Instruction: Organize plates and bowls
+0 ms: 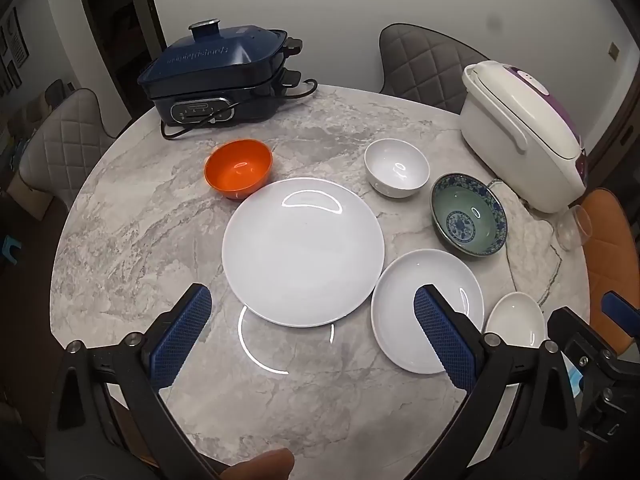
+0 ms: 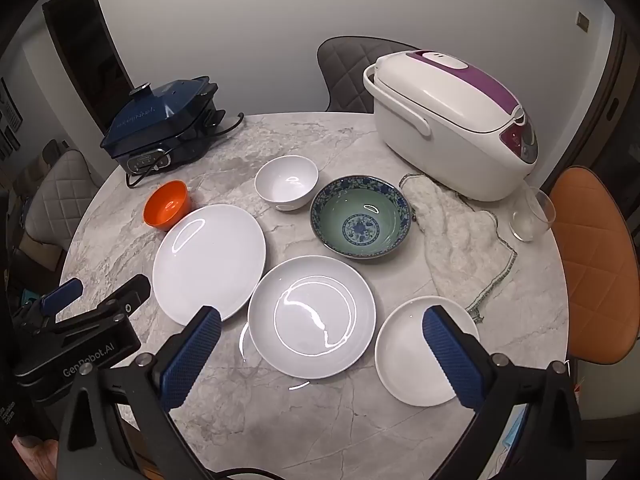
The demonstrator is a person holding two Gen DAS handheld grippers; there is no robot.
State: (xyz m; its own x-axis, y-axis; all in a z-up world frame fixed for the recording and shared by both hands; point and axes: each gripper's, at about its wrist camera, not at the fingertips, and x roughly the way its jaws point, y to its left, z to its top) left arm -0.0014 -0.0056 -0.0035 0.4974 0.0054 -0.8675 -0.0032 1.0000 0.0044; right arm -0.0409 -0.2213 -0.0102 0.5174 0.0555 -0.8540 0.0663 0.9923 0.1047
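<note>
Marble table (image 2: pixel 320 420) carries, left to right, an orange bowl (image 2: pixel 167 204) at ten o'clock, a large white plate (image 2: pixel 208 262), a deep white plate (image 2: pixel 312 316) at centre, a patterned bowl (image 2: pixel 361 216) at one o'clock beside a white bowl (image 2: pixel 286 182), and a small white plate (image 2: pixel 416 352) at four o'clock. Both the left gripper (image 1: pixel 312 336) and the right gripper (image 2: pixel 322 352) hover with jaws spread wide, holding nothing.

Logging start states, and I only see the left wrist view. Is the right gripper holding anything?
Observer: No; the right gripper has its fingers wide apart with nothing between them.
Operator: Is the small plate at my right edge empty?
Observer: Yes, the small plate shows nothing on it, though one finger covers part.
Operator: How far does the cloth reach?
Observer: The cloth runs from the rice cooker to beside that small plate.
</note>
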